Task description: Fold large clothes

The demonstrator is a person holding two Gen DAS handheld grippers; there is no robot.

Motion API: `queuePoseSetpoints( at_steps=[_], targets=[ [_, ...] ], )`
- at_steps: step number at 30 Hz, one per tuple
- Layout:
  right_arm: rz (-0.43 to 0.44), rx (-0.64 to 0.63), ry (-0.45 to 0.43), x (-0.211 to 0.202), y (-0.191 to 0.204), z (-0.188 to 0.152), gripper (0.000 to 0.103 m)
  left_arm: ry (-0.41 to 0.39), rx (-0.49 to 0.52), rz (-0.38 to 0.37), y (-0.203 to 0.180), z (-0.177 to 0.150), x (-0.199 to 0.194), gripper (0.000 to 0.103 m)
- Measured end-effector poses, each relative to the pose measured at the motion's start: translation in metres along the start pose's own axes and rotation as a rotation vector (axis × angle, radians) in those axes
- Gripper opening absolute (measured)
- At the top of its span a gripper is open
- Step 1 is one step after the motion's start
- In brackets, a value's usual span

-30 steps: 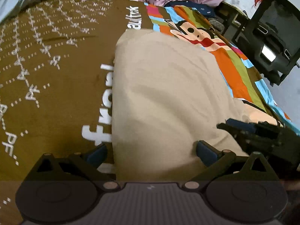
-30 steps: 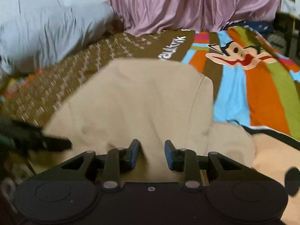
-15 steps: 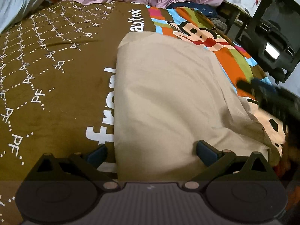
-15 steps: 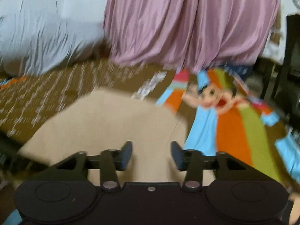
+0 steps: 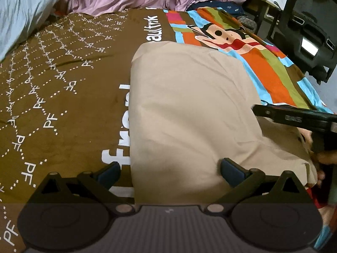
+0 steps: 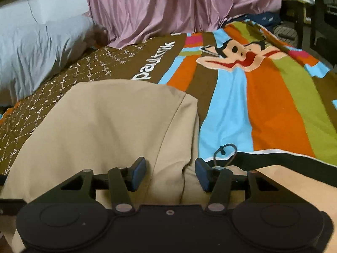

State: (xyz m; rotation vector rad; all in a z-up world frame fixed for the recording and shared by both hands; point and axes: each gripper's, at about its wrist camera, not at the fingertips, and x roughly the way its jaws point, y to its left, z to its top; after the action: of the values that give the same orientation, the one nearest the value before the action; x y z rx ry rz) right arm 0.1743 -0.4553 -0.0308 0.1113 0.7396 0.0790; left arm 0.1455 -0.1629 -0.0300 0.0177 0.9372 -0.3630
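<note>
A beige garment (image 5: 189,109) lies folded flat on the bed; it also shows in the right wrist view (image 6: 109,122). My left gripper (image 5: 169,171) is open wide, its fingers straddling the garment's near left edge just above the cloth. My right gripper (image 6: 170,174) is open over the garment's near right edge, holding nothing. The right gripper's body shows as a dark bar (image 5: 294,118) at the right of the left wrist view, above the garment's right side.
The bed cover (image 5: 52,97) is brown with white lettering on the left and striped with a cartoon monkey (image 6: 236,57) on the right. A grey pillow (image 6: 35,52) lies far left, a pink curtain (image 6: 168,6) behind, dark furniture (image 5: 305,31) at right.
My right gripper opened wider, swung up and came back down over the garment's right edge. The left gripper stayed open and drew back a little.
</note>
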Motion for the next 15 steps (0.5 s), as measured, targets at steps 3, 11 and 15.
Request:
queuePoseSetpoints(
  at_steps=[3,11,15],
  targets=[
    [0.007,0.033,-0.022,-0.021,0.0,-0.005,0.083,-0.003,-0.017,-0.011,0.003,-0.001,0.0,0.103],
    [0.094,0.326,-0.003,-0.077,-0.046,-0.042,0.092,0.01,-0.042,-0.049,0.012,0.0,0.004,0.103],
    [0.166,0.381,-0.009,-0.075,-0.058,-0.052,0.097,0.02,-0.066,-0.073,0.016,0.001,0.007,0.103]
  ],
)
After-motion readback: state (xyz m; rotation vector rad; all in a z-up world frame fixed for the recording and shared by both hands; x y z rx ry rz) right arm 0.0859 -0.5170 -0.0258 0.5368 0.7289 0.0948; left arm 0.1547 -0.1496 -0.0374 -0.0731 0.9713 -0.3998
